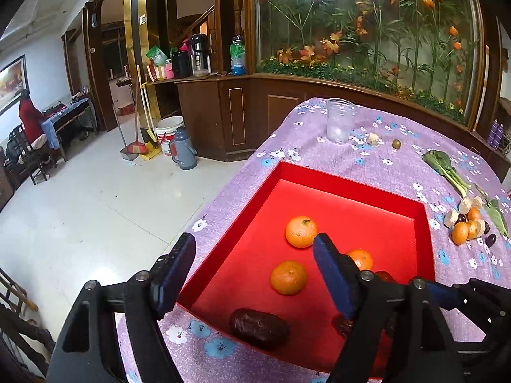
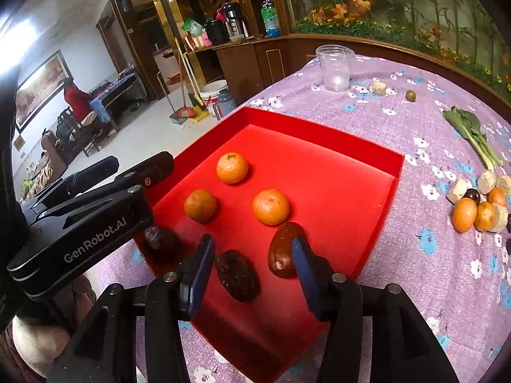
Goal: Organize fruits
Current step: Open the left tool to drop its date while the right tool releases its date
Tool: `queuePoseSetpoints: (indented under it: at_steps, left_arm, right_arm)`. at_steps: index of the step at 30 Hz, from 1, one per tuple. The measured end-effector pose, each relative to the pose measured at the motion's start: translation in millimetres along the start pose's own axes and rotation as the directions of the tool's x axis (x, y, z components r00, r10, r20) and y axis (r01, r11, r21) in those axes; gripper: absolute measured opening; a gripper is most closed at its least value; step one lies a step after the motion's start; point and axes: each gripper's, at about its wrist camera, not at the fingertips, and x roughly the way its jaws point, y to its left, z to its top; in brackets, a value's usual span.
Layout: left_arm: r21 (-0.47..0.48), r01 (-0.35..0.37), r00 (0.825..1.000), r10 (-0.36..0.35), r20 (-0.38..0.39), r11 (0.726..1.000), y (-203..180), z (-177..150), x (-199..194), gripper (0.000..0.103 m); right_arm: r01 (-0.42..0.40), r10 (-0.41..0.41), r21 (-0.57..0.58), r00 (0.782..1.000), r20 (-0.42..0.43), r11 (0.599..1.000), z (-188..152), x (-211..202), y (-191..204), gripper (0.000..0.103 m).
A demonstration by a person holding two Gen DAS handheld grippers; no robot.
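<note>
Your right gripper (image 2: pixel 254 271) hangs spread over the near edge of the red tray (image 2: pixel 380 223), nothing between its blue pads; a wrinkled dark date (image 2: pixel 237 275) lies in the tray below the gap, and a smoother brown date (image 2: pixel 282 249) rests just beside the right pad. Your left gripper (image 1: pixel 255 274) is also spread wide and empty, over the tray's near left corner, with another dark date (image 1: pixel 258 328) against the near wall. Mid-tray sit three tangerines (image 2: pixel 270 206), apart from one another, the farthest toward the tray's centre. Past the tray's right wall, near the right edge of the floral tablecloth (image 2: pixel 399 255), a cluster of loose fruit (image 2: pixel 476 207) waits, small oranges touching pale pieces and dark ones, with a leafy green (image 2: pixel 472 134) behind. Toward the far edge stands a clear plastic cup (image 2: pixel 333 67).
</note>
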Motion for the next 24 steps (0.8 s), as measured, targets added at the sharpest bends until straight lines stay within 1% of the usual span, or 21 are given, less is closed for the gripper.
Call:
queuePoseSetpoints:
  at_steps: [7,11,16,20,24]
  left_arm:
    - [0.03,-0.005,1.0,0.004,0.016,1.0,-9.9,1.7,-10.7,0.076]
    - [0.051,-0.018,1.0,0.016,0.022,0.999,-16.6,1.9,-14.8,0.079]
    - [0.074,-0.025,0.999,0.023,0.029,0.997,-25.7,2.0,-20.4,0.079]
    - [0.103,-0.027,0.999,0.023,0.04,0.994,-38.8,2.7,-27.0,0.079]
    - [0.14,-0.009,0.999,0.003,0.044,0.99,-54.9,3.4,-33.0,0.08]
  right_arm:
    - [0.013,-0.014,0.019,1.0,0.026,1.0,-1.1,-10.2,-3.6,0.058]
    - [0.018,-0.019,0.028,0.999,0.036,0.999,-3.8,-15.7,-7.1,0.059]
    - [0.027,-0.029,0.043,0.998,0.051,0.999,-8.3,-24.7,-14.6,0.059]
    - [0.038,-0.043,0.074,0.997,0.069,0.997,-15.8,-37.5,-30.1,0.061]
    - [0.059,-0.07,0.126,0.994,0.082,0.99,-29.1,-55.6,-60.1,0.061]
